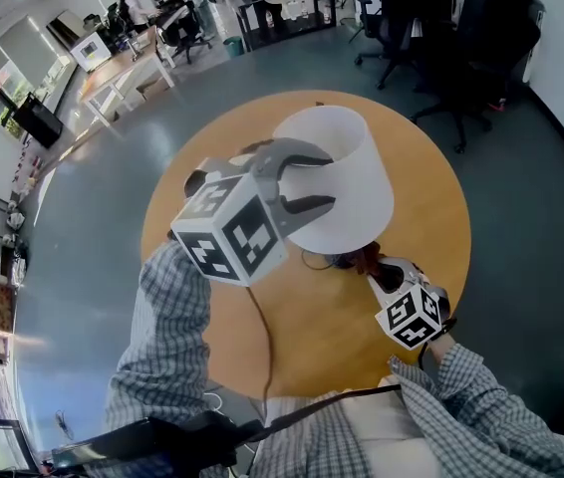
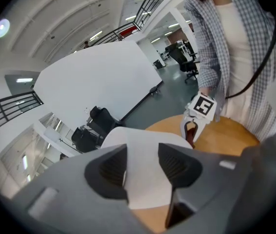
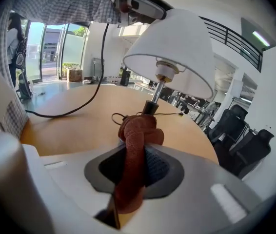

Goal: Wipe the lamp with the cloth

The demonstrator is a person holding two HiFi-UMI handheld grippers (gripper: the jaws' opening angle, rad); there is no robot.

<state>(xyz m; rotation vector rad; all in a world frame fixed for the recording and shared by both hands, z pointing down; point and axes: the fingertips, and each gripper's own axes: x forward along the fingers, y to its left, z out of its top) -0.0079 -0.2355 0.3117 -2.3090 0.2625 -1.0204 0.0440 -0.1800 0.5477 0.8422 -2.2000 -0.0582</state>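
My left tool (image 1: pixel 324 180) stands wide open astride the lamp (image 1: pixel 357 167) at mid-bench (image 1: pixel 431 267). At its five o'clock, my right tool (image 1: pixel 374 270) pinches the cloth (image 3: pixel 134 155) by the stem. Wiping's all ahead, I reckon.

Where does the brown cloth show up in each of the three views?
Head view: cloth lower right of centre, just under the lampshade.
Left gripper view: cloth small, right of centre, past the lampshade.
Right gripper view: cloth bottom centre, below the lampshade.
Shared landmark: the white lampshade.
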